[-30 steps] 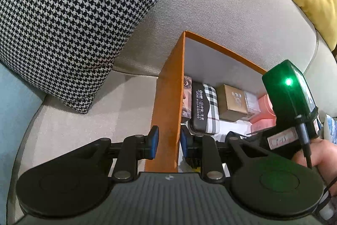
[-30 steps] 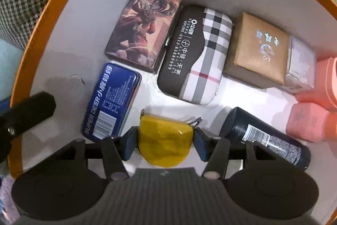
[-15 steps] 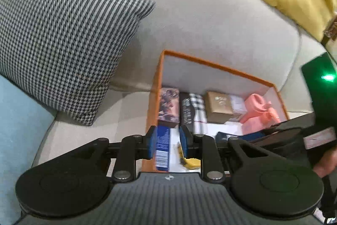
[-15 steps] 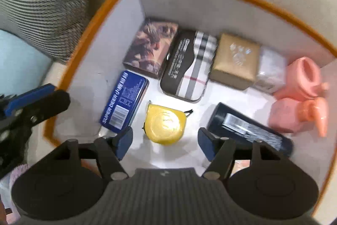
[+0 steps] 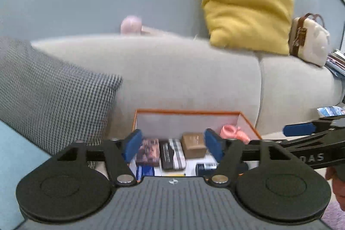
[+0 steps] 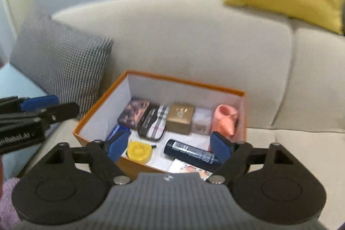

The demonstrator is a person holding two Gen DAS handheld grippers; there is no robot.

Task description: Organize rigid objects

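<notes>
An orange box (image 6: 99,105) with white inside walls sits on the sofa seat; it also shows in the left wrist view (image 5: 187,111). In it lie a yellow tape measure (image 6: 139,150), a blue tin (image 6: 114,133), a picture tin (image 6: 133,112), a plaid case (image 6: 154,123), a gold box (image 6: 180,118), a dark bottle (image 6: 192,154) and pink bottles (image 6: 225,119). My right gripper (image 6: 170,147) is open and empty, held back above the box's near edge. My left gripper (image 5: 173,147) is open and empty, also held back from the box.
A houndstooth pillow (image 6: 62,59) leans left of the box. A yellow pillow (image 5: 248,5) and a beige bag (image 5: 310,42) rest on the sofa back (image 6: 194,36). A light blue cushion (image 5: 13,161) lies at the left. Bare sofa seat (image 6: 291,148) lies right of the box.
My right gripper let go of the yellow tape measure, opened and pulled back from the box. My left gripper let go of the box wall, opened and drew back too.
</notes>
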